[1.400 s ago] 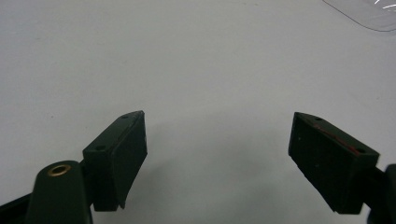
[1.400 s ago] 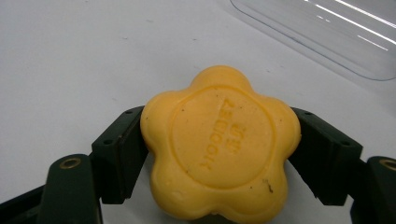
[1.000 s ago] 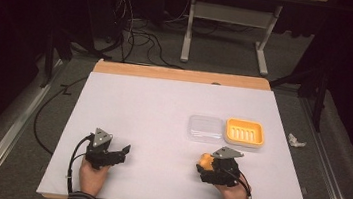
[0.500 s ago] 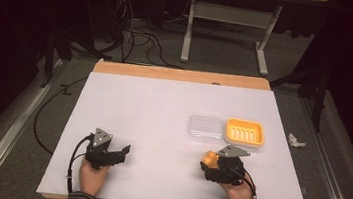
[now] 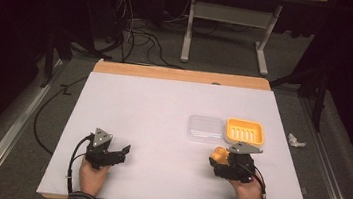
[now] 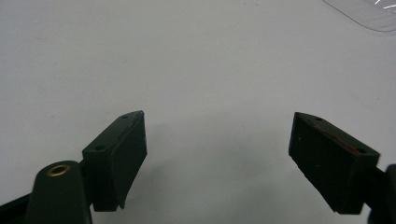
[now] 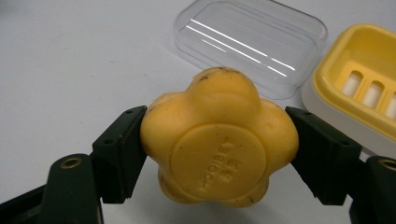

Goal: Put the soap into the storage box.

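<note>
In the lower right of the high view, the right gripper (image 5: pixel 221 161) has its fingers (image 7: pixel 122 151) clenched on a yellow flower-shaped soap (image 7: pixel 219 140), just below the clear lid (image 5: pixel 205 128) and the yellow soap dish (image 5: pixel 245 131). At lower left, the left gripper (image 5: pixel 119 152) rests on the white surface (image 5: pixel 163 108), its fingers (image 6: pixel 116 156) released with nothing between them.

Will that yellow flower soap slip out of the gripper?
Probably not: the right gripper has its jaws pressed into dents between the soap's lobes. It looks hard and keeps its shape. Its smooth, rounded surface might still slide if the grip loosens.
</note>
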Demonstrator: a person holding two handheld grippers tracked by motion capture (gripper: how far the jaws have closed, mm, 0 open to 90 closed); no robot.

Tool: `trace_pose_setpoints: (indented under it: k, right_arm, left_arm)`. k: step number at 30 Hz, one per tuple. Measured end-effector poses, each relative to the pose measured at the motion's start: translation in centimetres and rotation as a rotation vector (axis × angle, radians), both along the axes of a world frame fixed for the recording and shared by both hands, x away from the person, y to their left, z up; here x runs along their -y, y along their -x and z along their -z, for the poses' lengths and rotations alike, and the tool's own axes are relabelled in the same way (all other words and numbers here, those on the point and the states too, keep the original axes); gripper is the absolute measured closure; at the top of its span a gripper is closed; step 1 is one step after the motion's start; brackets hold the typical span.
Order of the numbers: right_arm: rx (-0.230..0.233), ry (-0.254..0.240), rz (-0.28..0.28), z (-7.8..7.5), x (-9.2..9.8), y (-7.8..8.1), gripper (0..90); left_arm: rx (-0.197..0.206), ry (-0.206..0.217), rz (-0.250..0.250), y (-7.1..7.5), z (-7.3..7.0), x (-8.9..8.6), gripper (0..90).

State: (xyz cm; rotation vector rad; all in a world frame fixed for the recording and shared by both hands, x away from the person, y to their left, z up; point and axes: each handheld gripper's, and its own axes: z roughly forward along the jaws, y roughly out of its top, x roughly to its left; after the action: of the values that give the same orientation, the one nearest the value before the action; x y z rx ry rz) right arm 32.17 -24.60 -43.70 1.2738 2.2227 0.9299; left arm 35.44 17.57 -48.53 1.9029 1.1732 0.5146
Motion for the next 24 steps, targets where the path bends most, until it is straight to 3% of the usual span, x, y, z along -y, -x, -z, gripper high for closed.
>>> trace_pose_setpoints:
  k: [24]
  right_arm:
    - [0.027, -0.024, 0.076, -2.8, 3.9, -1.0, 25.6]
  left_arm:
    - [0.001, 0.001, 0.001, 0.0, 0.0, 0.0, 19.7]
